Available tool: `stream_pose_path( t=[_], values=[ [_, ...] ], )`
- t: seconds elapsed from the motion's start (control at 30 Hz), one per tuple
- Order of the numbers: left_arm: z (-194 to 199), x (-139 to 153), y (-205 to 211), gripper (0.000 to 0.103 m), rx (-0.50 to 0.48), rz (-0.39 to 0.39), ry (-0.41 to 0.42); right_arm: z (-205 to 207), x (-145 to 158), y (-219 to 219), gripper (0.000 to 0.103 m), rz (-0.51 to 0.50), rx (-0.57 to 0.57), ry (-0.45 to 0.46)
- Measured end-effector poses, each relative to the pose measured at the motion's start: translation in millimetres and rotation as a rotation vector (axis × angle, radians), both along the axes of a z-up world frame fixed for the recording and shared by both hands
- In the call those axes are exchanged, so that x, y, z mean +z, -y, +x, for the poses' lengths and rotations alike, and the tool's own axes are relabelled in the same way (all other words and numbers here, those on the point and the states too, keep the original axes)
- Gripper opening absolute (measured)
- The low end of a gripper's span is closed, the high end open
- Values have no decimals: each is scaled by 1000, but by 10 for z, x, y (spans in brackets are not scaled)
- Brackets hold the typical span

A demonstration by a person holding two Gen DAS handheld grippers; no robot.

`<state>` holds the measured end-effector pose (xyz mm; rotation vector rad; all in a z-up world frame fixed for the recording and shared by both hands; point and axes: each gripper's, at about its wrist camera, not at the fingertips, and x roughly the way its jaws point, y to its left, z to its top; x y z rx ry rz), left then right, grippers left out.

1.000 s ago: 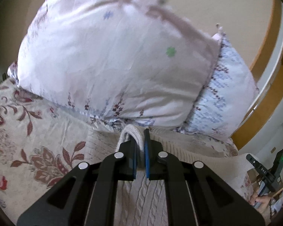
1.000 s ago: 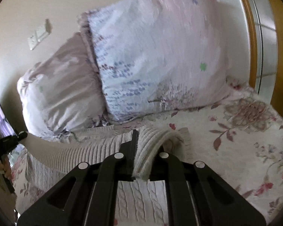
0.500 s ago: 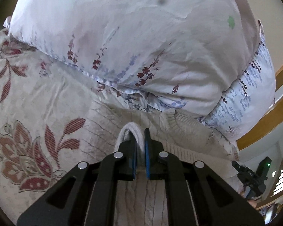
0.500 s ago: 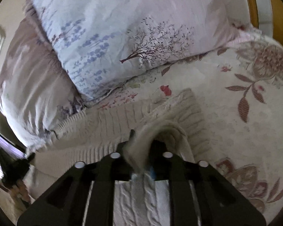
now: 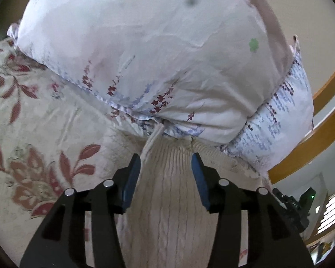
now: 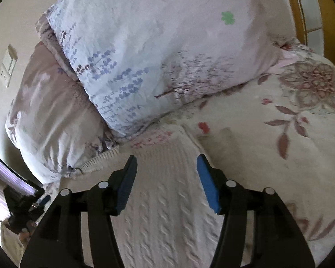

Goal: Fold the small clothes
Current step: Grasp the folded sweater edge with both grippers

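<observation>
Left gripper: its jaws are opening. The blue pads stand apart and do not press on anything. The sweater lies flat between them, let go.
Right gripper: its jaws are opening too. Its blue pads are apart, and the sweater lies loose between them.
Sweater: cream, with cable knit. It lies flat on the bed under both grippers. Its ribbed edge is just past the left fingertips and touches the pillows.
Pillows: two, with small flowers, just ahead of the fingers. In the right view the pale blue pillow leans on a pinkish one.
Bed cover: cream with red leaves and flowers, beside the outer finger of each gripper.
</observation>
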<state>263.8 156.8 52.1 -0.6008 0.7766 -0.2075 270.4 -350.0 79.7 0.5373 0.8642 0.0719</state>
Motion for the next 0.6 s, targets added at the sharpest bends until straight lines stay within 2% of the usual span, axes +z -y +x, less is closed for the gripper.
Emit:
stream_pose_path(
  t=[0.17,0.23,0.5,0.6],
  values=[
    [-207,-33,-9,47,-16,59,-8,-244,-54,190,56,-29,-11,-23],
    [-276,-66,-10,46,-19,83,-17,-323,-87,224,50,-39,5,-34],
    [-398,-187,43,37,-34,137,-48,-426,-185,112,46,-137,54,-66],
    [-402,-246,59,33,-38,147,-67,-432,-238,76,39,-172,69,-86]
  ],
)
